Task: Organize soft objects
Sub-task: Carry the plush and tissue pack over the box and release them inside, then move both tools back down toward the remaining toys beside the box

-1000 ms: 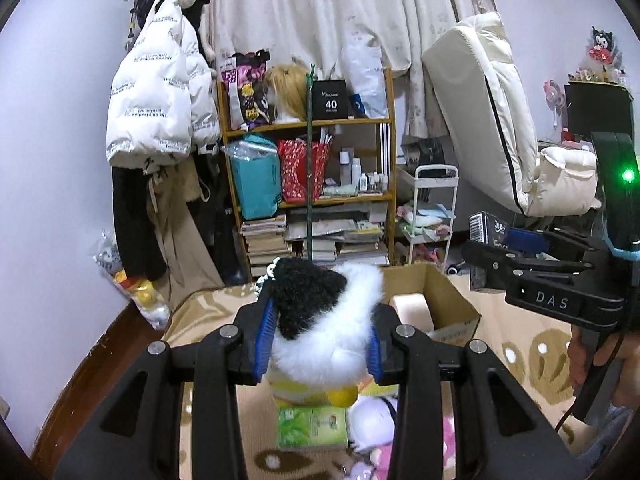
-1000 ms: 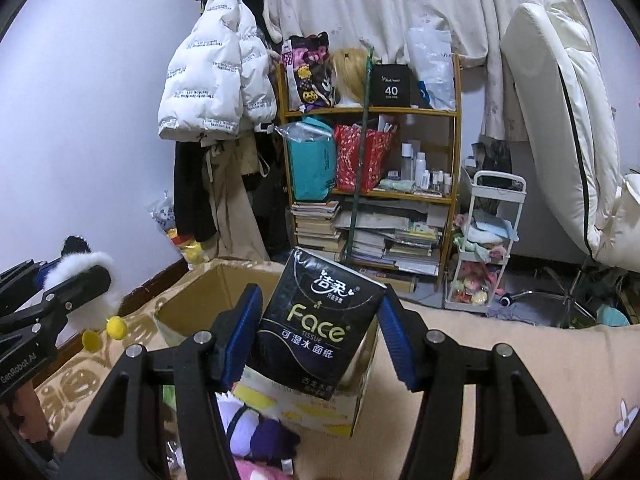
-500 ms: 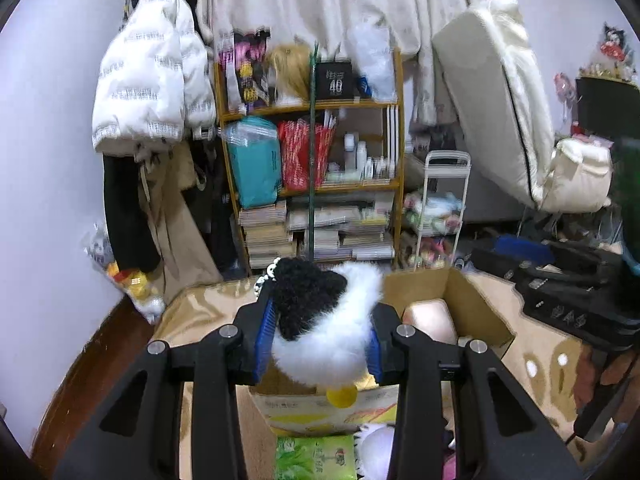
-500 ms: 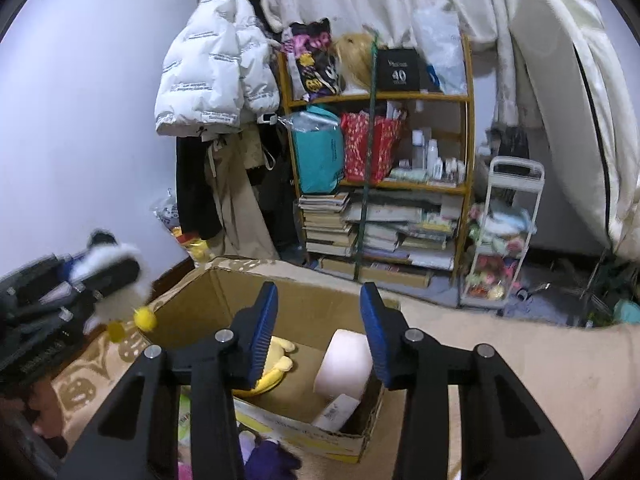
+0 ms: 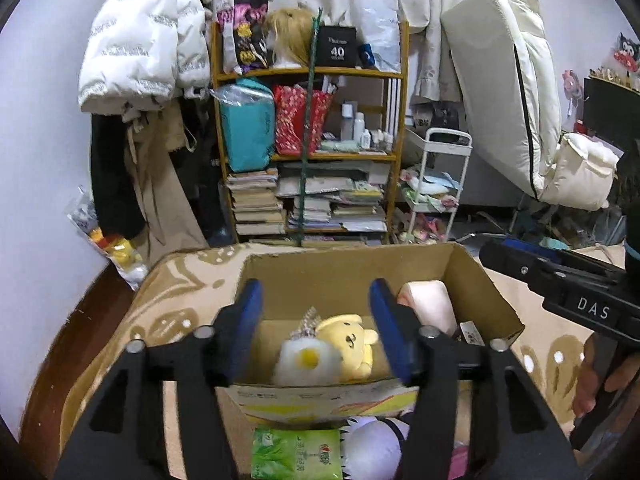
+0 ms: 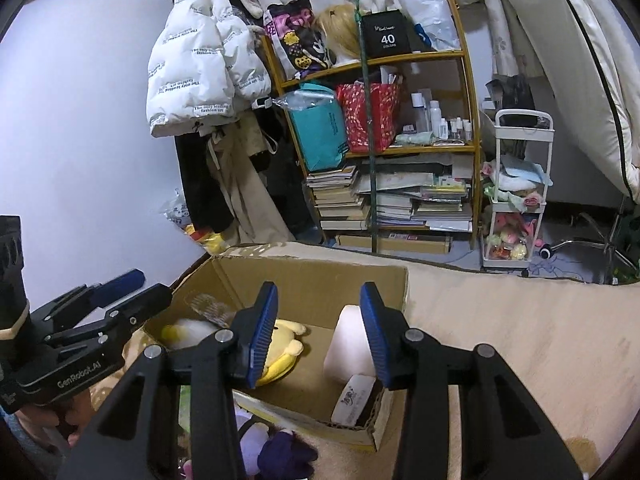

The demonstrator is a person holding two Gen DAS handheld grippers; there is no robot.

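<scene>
The left tool [image 5: 316, 328] is hovering over the near edge of the box [image 5: 360, 268], and its jaws are opening with nothing pressed between them. Below the gap, inside the box, a white plush [image 5: 306, 362] is lying against the near wall, touching a yellow plush [image 5: 354, 340] just beside it. A pink roll [image 5: 428, 306] is standing in the box's far right part, with a small white pack [image 5: 472, 332] lying by the right wall next to it.

The right tool [image 6: 319, 332] is hanging over the same box [image 6: 320, 276] from its right side, released and gripping nothing; its blue pads [image 6: 264, 332] are standing apart, with the box's inside showing between them. In this view the yellow plush [image 6: 286, 346] is lying partly behind the left pad, and the roll [image 6: 348, 344] is partly behind the right one. The pack [image 6: 356, 398] is sitting in the box's near corner. The left tool [image 6: 120, 296] is showing at the box's left side.

In front of the box, on the patterned blanket [image 5: 176, 300], a green tissue pack [image 5: 296, 454] and a pale purple plush [image 5: 374, 446] are lying. A cluttered shelf [image 5: 312, 152] is standing beyond the box.
</scene>
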